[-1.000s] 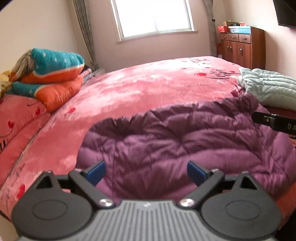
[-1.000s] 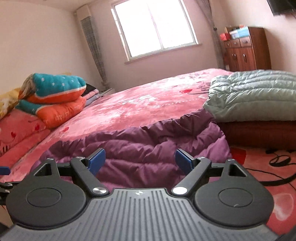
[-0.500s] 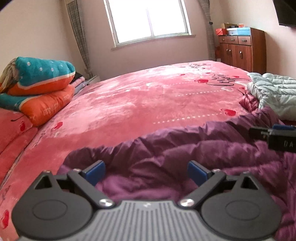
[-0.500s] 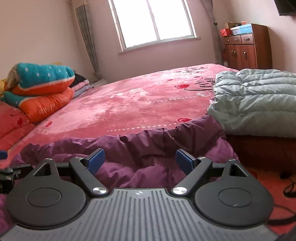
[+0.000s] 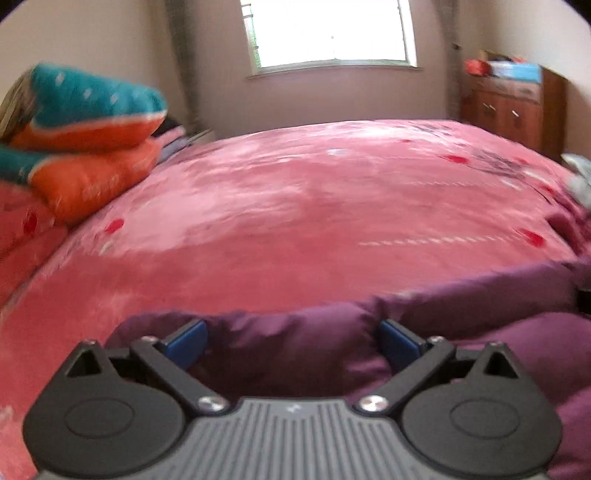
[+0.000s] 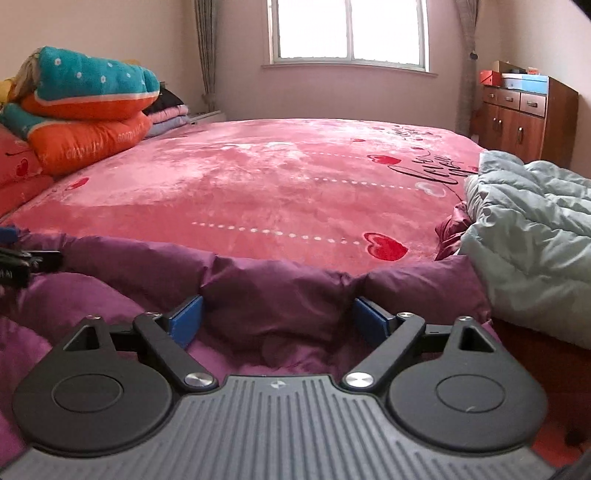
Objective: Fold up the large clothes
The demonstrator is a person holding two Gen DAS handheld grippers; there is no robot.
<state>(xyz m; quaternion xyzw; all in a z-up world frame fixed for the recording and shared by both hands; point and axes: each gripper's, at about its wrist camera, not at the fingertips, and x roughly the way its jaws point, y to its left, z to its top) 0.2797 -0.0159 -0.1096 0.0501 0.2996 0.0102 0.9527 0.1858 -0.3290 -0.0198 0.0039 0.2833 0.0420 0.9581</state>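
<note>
A purple quilted down jacket [image 5: 295, 347] lies on the near edge of the pink bed [image 5: 314, 206]. My left gripper [image 5: 291, 341] is open, its blue-padded fingers astride the jacket's far edge near its left end. In the right wrist view the jacket [image 6: 277, 295] runs across the bottom, and my right gripper [image 6: 277, 321] is open with its fingers astride the far edge near the right end. The left gripper's tip [image 6: 22, 262] shows at the left edge of the right wrist view.
A pale green down coat [image 6: 535, 236] lies on a dark red garment [image 6: 452, 230] at the right of the bed. Teal and orange folded quilts [image 6: 81, 110] are stacked at the left. A wooden cabinet [image 6: 524, 122] stands by the far right wall under the window [image 6: 351, 31].
Both grippers have dropped low and moved forward to the jacket's far edge; the jacket's fold now sits between the open fingers of each. The left view is blurred by motion.
</note>
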